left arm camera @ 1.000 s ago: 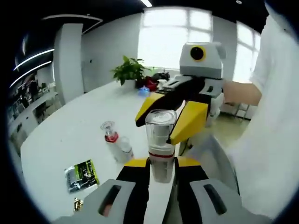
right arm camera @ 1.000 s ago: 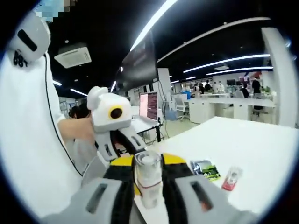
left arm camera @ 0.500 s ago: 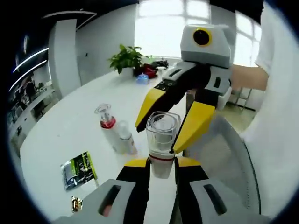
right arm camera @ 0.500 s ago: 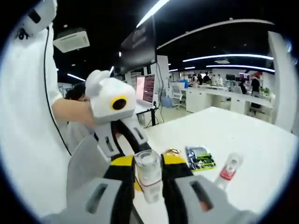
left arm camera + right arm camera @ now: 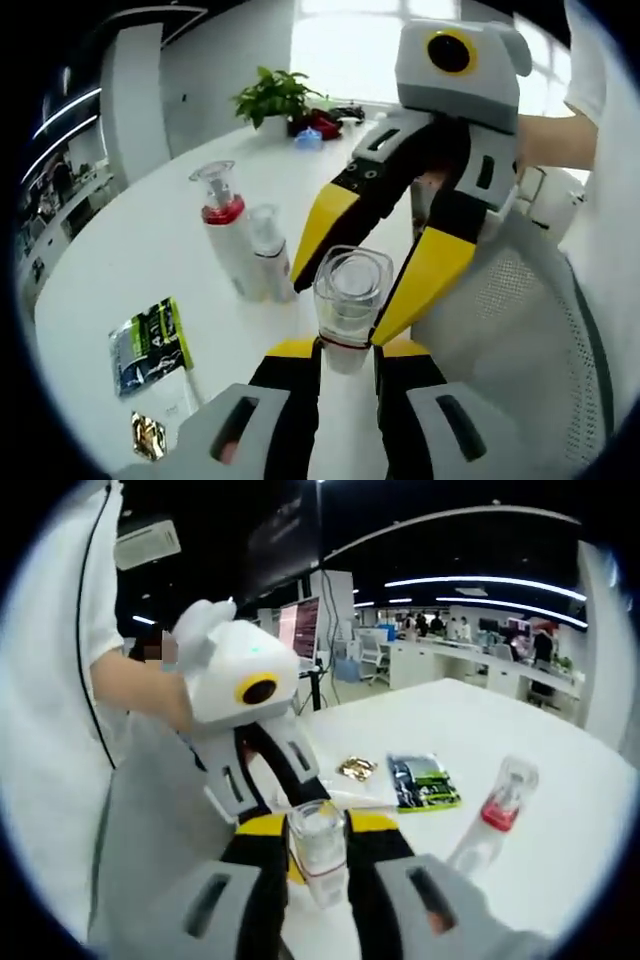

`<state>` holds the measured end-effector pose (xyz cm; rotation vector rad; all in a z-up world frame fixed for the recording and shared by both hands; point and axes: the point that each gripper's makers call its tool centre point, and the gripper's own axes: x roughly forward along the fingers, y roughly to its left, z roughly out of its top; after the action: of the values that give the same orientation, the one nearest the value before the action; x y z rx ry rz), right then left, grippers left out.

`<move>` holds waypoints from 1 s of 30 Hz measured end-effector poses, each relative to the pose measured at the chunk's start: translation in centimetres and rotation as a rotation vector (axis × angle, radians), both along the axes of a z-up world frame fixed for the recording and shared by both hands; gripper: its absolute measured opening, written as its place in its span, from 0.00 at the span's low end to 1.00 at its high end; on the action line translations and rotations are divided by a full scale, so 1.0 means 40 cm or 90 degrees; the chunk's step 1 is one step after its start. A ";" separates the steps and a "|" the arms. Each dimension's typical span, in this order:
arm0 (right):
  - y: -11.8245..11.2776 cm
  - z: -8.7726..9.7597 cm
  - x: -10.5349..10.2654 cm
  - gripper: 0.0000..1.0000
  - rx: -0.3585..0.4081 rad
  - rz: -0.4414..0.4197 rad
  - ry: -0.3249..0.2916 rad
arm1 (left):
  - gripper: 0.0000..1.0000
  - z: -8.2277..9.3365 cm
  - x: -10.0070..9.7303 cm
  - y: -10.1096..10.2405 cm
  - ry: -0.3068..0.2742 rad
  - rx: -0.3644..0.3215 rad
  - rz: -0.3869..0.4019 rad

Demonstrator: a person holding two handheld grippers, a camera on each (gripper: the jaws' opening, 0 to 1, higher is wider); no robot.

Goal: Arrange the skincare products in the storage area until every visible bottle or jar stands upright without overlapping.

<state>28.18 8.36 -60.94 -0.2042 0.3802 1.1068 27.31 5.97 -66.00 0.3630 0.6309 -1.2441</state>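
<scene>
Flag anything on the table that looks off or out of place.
Two bottles lie on the table instead of standing: the red-collared bottle and the smaller clear bottle beside it. Both grippers clamp one clear-capped bottle. A green sachet lies loose.

A bright window (image 5: pixel 350 40) is seen behind the potted plant (image 5: pixel 272 98) on the white table (image 5: pixel 120 260). Beyond that table, office desks (image 5: pixel 450 660) are lit by ceiling light strips (image 5: pixel 480 582).
</scene>
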 end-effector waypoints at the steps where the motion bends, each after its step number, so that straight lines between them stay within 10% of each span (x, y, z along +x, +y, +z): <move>1: 0.000 -0.007 0.004 0.21 -0.002 -0.001 0.002 | 0.17 -0.007 0.004 0.000 0.001 0.001 0.002; 30: -0.010 -0.068 0.070 0.24 0.015 -0.040 0.028 | 0.16 -0.087 0.063 -0.002 -0.012 0.050 -0.023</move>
<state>30.98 7.96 -63.66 -0.1465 0.4103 1.0545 29.84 5.90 -69.46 0.4527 0.6614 -1.2520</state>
